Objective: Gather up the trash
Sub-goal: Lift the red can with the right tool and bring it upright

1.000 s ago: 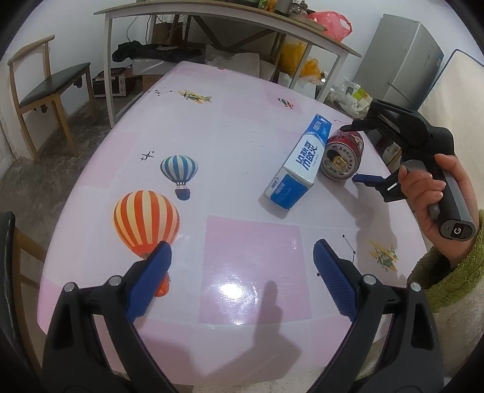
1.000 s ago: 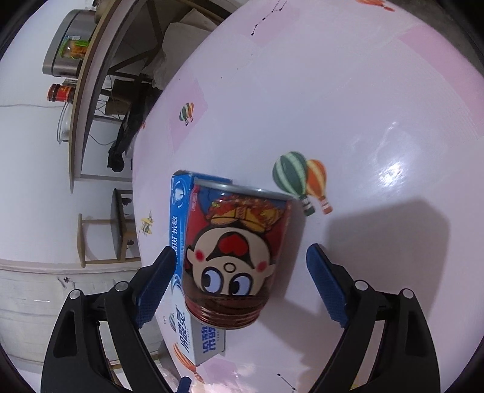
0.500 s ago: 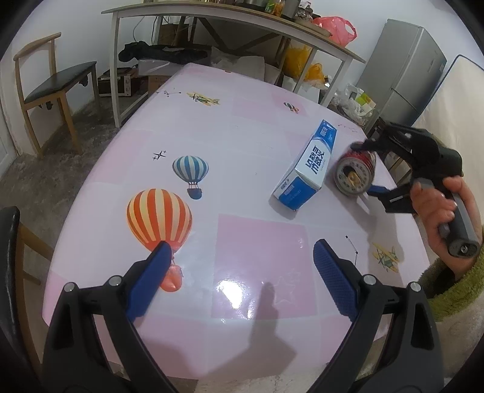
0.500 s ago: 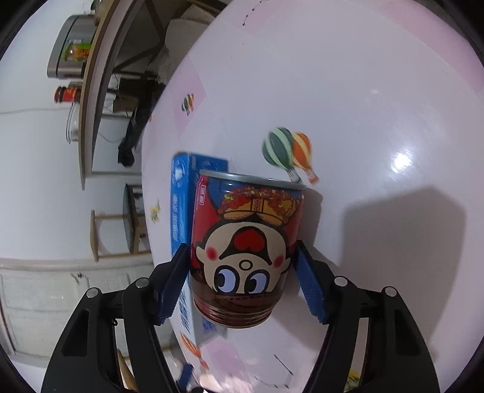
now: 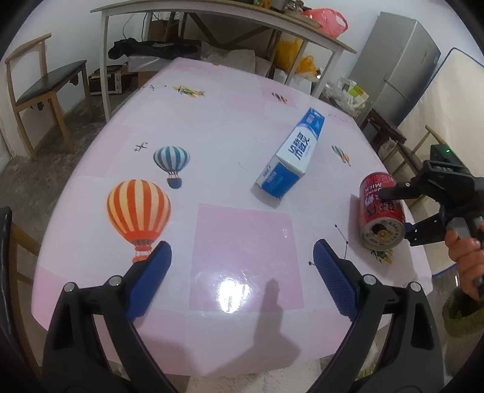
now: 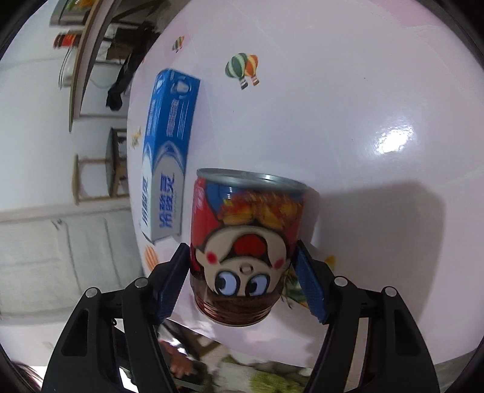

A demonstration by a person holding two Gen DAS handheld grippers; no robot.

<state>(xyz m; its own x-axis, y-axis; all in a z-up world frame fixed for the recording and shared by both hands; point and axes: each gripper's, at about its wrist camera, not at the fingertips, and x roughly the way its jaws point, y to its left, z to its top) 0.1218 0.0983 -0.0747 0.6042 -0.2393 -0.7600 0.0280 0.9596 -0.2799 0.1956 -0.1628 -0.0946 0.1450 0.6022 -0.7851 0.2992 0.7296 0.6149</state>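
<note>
Can clamped in my right gripper, near table edge. Left gripper spread wide, holding nothing. Blue box uncollected. No bin visible. Early stage, I judge.

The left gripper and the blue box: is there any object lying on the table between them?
No. In the left wrist view, only bare printed tablecloth lies between the open left gripper and the blue box.

A lived-in home dining room: a table under a pink balloon-print cloth, a wooden chair far left, a silver refrigerator far right, and a cluttered side table against the far wall.
</note>
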